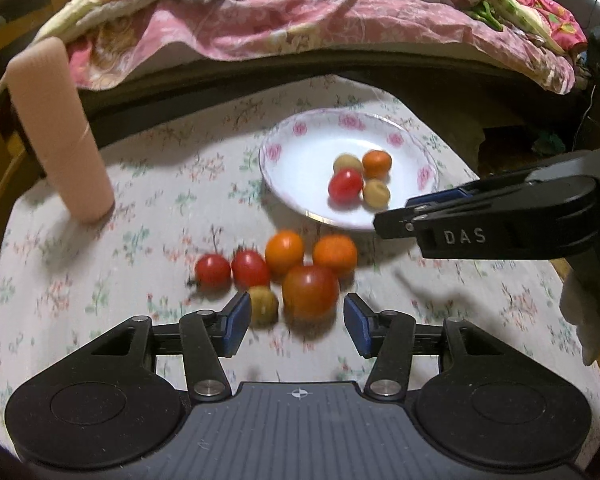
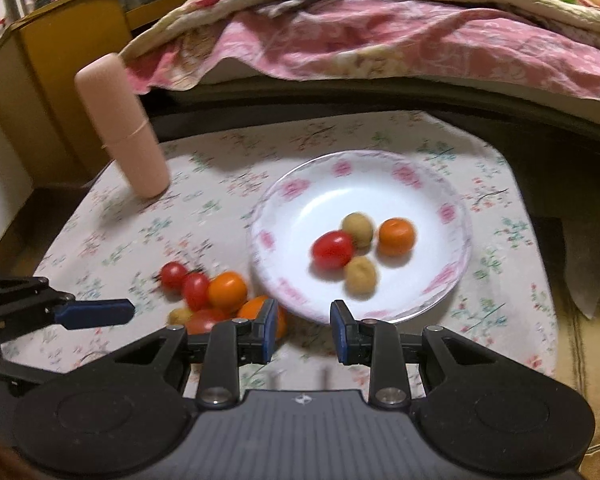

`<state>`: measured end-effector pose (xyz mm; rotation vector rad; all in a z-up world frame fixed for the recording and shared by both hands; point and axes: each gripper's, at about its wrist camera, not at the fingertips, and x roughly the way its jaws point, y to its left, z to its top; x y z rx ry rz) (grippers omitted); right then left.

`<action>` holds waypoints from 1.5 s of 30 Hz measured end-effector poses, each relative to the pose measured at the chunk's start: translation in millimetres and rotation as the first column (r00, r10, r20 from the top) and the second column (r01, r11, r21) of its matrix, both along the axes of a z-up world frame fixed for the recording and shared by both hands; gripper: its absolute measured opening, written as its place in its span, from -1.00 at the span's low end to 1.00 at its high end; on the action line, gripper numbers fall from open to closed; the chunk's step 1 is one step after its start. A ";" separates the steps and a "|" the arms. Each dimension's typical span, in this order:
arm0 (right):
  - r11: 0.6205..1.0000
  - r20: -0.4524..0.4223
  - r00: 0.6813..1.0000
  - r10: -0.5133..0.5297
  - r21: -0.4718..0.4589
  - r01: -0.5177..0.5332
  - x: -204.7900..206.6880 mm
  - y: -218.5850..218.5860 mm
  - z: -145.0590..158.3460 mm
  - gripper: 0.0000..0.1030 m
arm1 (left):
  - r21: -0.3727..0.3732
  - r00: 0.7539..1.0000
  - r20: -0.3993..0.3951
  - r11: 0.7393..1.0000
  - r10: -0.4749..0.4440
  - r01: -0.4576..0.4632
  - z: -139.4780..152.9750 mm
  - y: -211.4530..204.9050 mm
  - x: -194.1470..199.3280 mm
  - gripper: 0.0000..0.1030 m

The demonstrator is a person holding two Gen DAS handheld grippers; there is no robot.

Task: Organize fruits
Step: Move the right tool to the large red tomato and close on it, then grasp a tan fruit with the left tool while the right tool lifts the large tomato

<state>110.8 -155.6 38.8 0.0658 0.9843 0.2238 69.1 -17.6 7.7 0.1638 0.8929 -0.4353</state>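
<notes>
A white plate (image 1: 300, 152) (image 2: 444, 280) with a pink flower rim holds several small fruits: a red one (image 1: 345, 185) (image 2: 332, 250), an orange one (image 1: 377, 163) (image 2: 396, 237) and two tan ones. On the cloth in front of the plate lies a cluster: two small red fruits (image 1: 213, 271), two orange ones (image 1: 285, 251), a large red-orange one (image 1: 310, 290) and a tan one (image 1: 263, 305). My left gripper (image 1: 296, 322) is open just short of the large fruit. My right gripper (image 2: 303, 330) is open and empty at the plate's near rim.
A tall pink cylinder container (image 1: 60, 128) (image 2: 124, 128) stands at the back left of the floral tablecloth (image 1: 140, 240). A bed with a pink floral quilt (image 1: 300, 12) runs behind the table. A wooden cabinet (image 2: 60, 40) is at the left.
</notes>
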 end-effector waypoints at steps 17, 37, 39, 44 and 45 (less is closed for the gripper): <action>0.994 -0.111 0.993 0.037 0.103 -0.025 -5.9 33.7 -21.7 -0.23 | 0.012 0.998 -0.054 0.999 -0.035 0.036 -13.4 21.8 -16.6 0.29; 0.991 -0.131 0.985 0.109 0.091 -0.097 -3.3 57.4 -36.7 -0.15 | 0.021 0.998 -0.054 0.999 -0.023 0.024 -24.9 32.3 -5.1 0.34; 0.993 -0.130 0.987 0.094 0.082 -0.084 -7.7 49.6 -33.0 -0.16 | 0.040 0.999 -0.037 0.999 -0.023 0.024 -28.1 30.4 -1.3 0.32; 0.997 -0.131 0.991 0.036 0.077 -0.026 -17.0 23.0 -24.1 -0.16 | 0.026 0.999 -0.036 1.000 0.003 -0.002 -36.4 24.4 15.2 0.19; 0.997 -0.132 0.991 0.029 0.073 -0.020 -18.6 19.4 -23.7 -0.16 | 0.018 0.999 -0.036 1.000 0.009 -0.008 -37.3 22.8 18.3 0.15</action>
